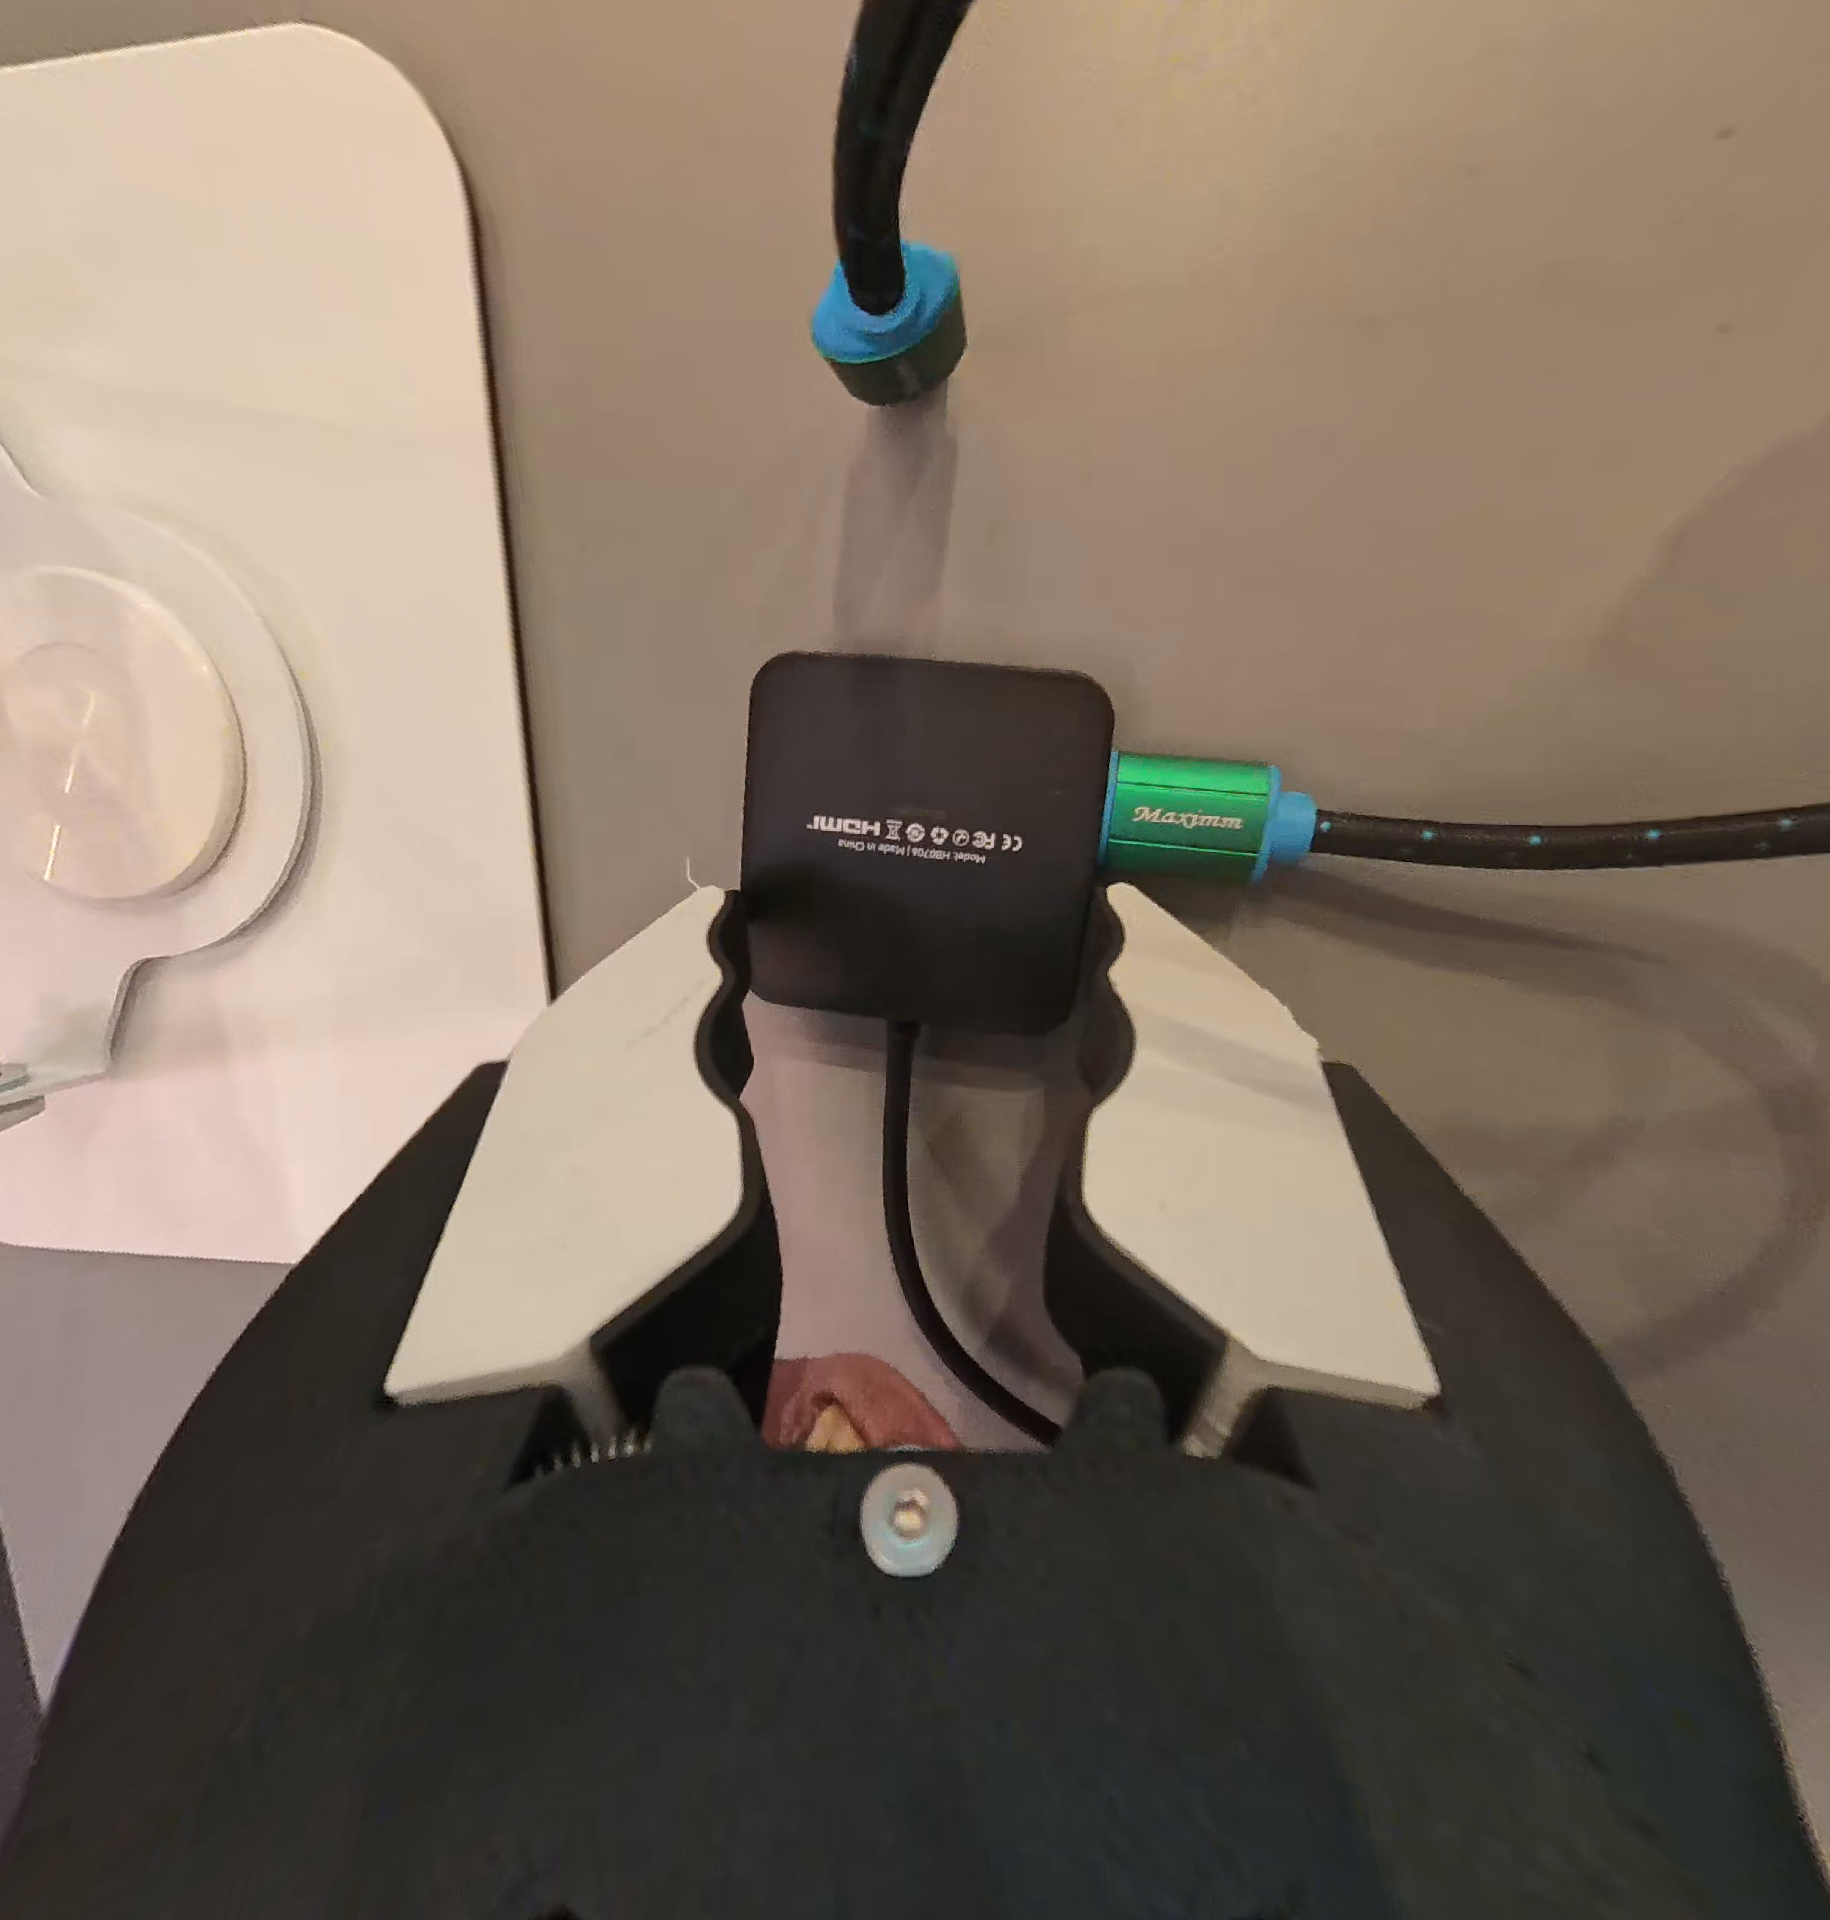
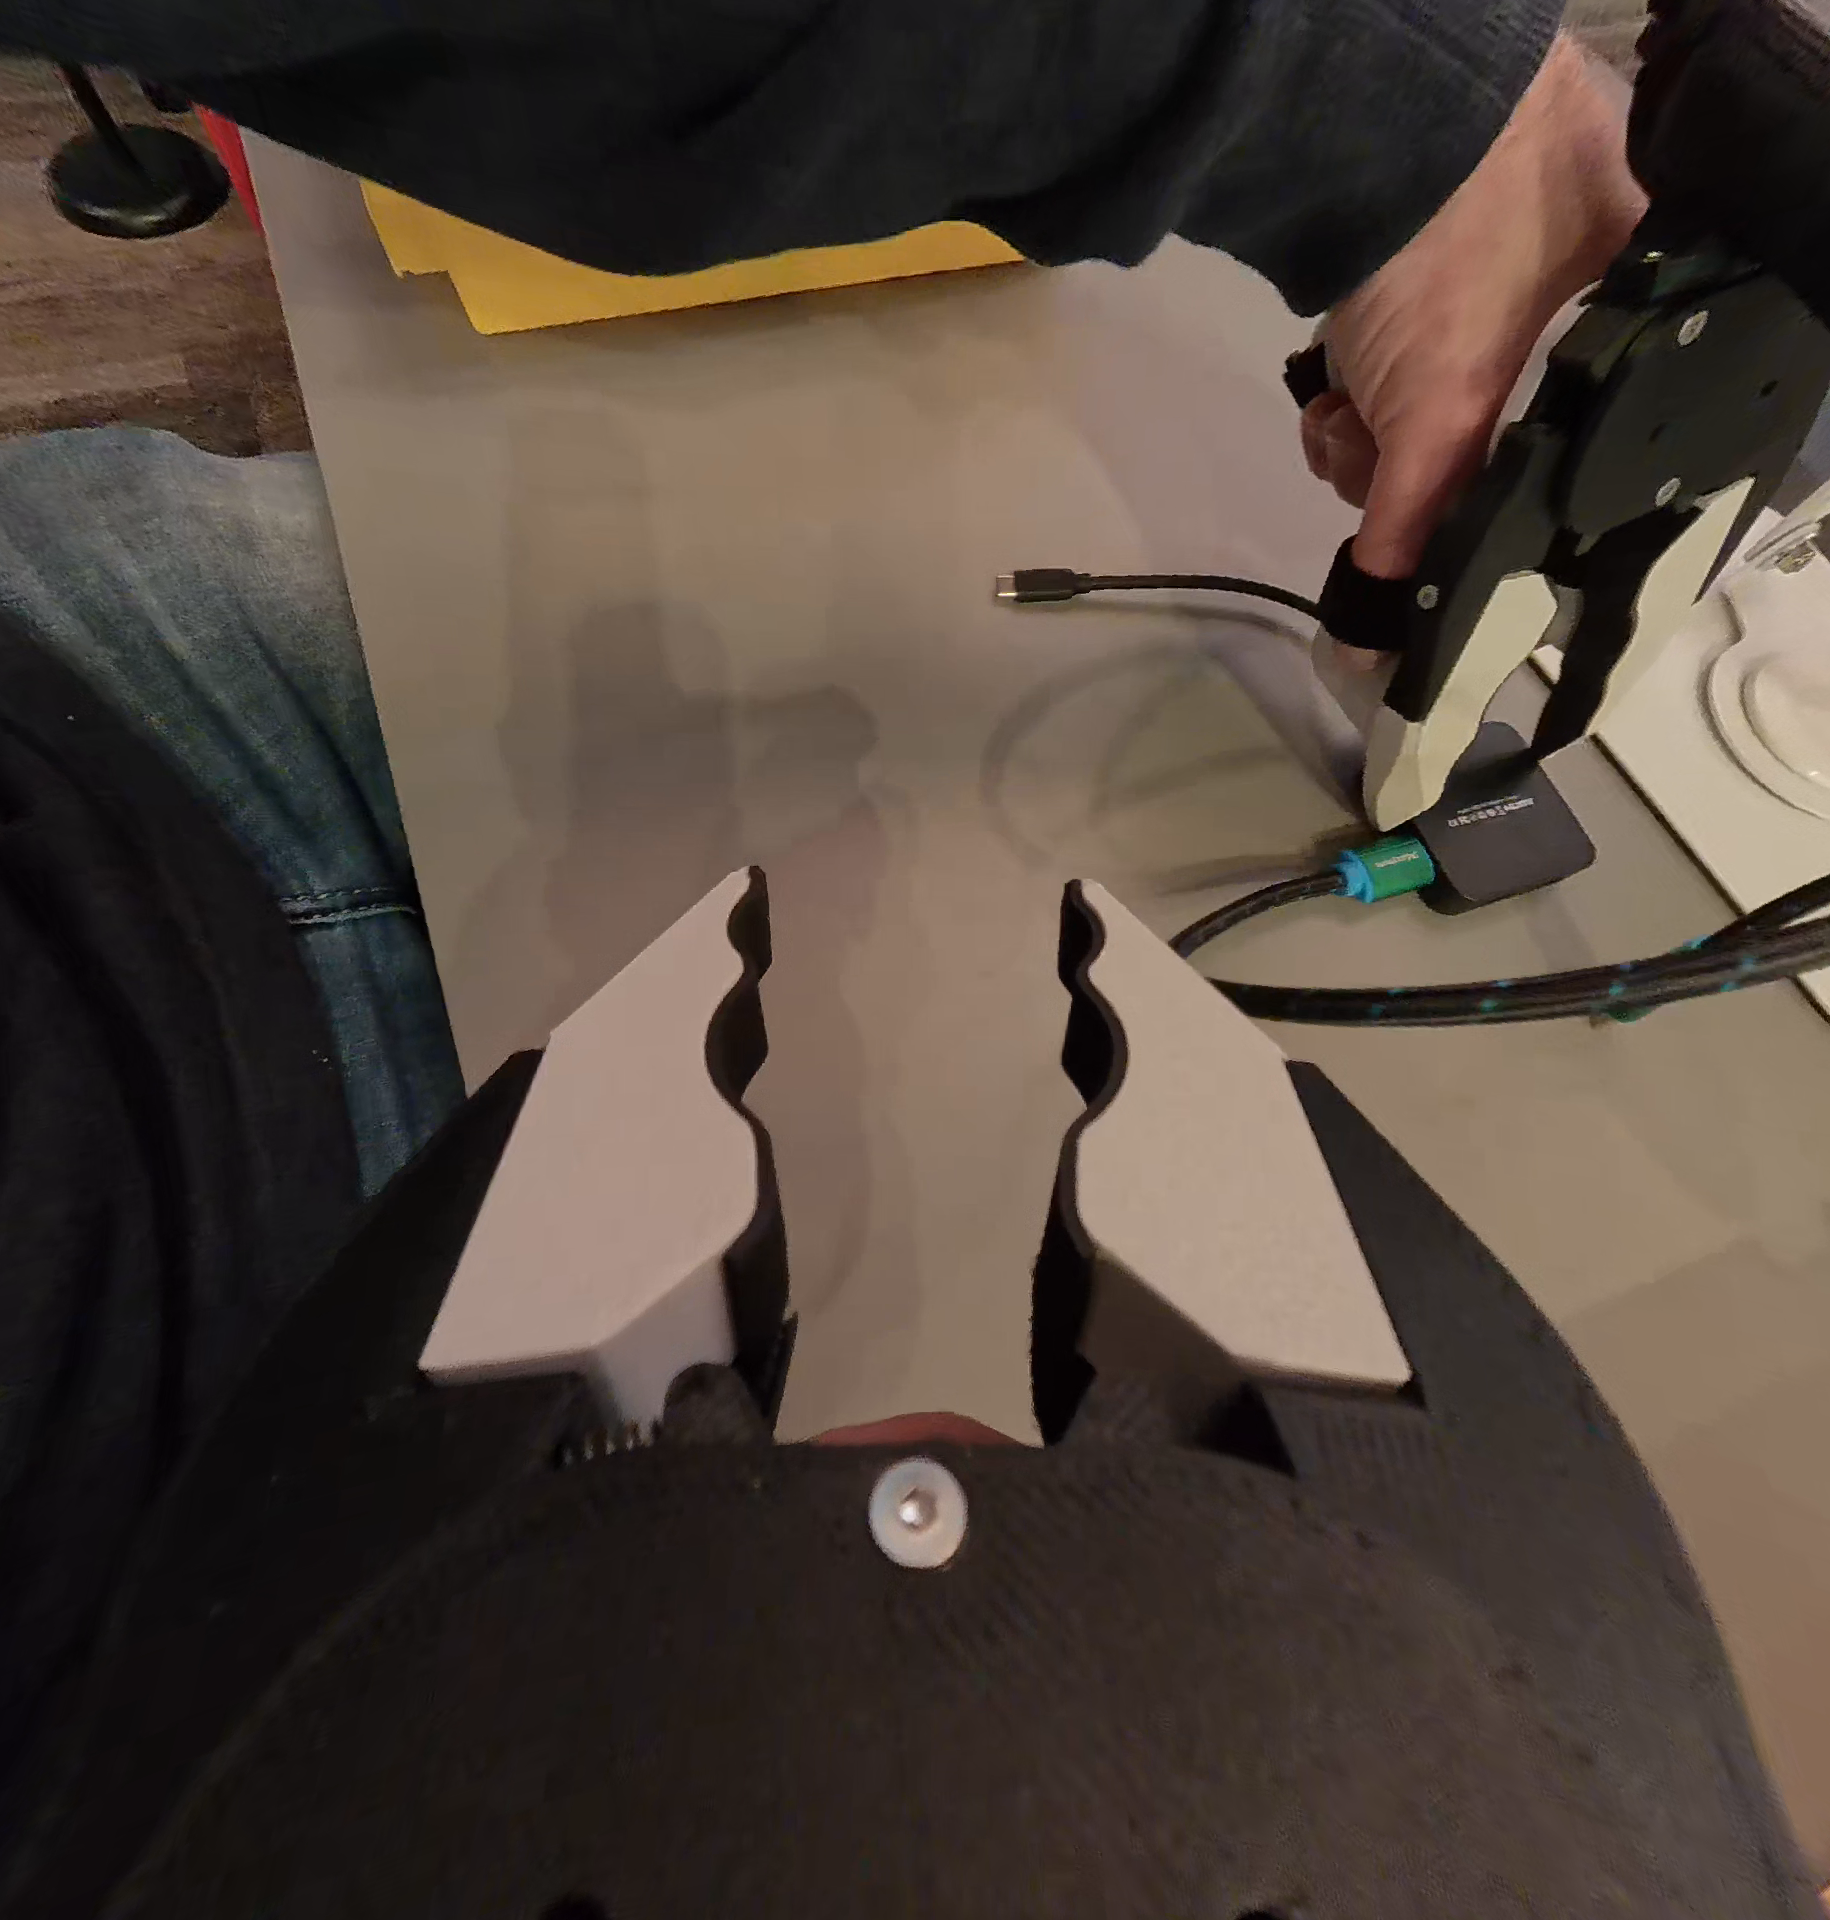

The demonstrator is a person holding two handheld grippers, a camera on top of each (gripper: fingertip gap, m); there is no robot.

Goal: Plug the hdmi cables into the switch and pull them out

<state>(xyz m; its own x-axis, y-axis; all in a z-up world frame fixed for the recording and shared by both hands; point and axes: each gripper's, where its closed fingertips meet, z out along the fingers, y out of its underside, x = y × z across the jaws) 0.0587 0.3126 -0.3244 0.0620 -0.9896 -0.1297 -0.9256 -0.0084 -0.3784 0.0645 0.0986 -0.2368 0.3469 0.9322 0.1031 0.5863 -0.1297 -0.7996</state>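
Left gripper (image 1: 916,914) — we pinch the square black HDMI switch (image 1: 926,842) on the grey table (image 1: 1410,416), one green-plugged braided cable (image 1: 1191,816) seated at its side. Right gripper (image 2: 916,894) — spread, empty, well apart.

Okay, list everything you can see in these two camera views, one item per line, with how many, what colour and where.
HDMI switch: one, black, on the table, held between the left gripper's fingers.
Plugged HDMI cable: one, green and blue plug on a black braided cord, in the switch's right side.
Loose HDMI cable: one, same colours, plug just beyond the switch, not inserted.
Thin lead: one, black, runs from the switch across the table, its end free.
Table: one, grey.
White base: one, left of the switch.
Yellow sheets: stacked at the table's far edge; number unclear.
Left gripper: white fingers, black body, shut on the switch.
Right gripper: same colours, open, empty, above bare table.
Hand: one, holding the left gripper.
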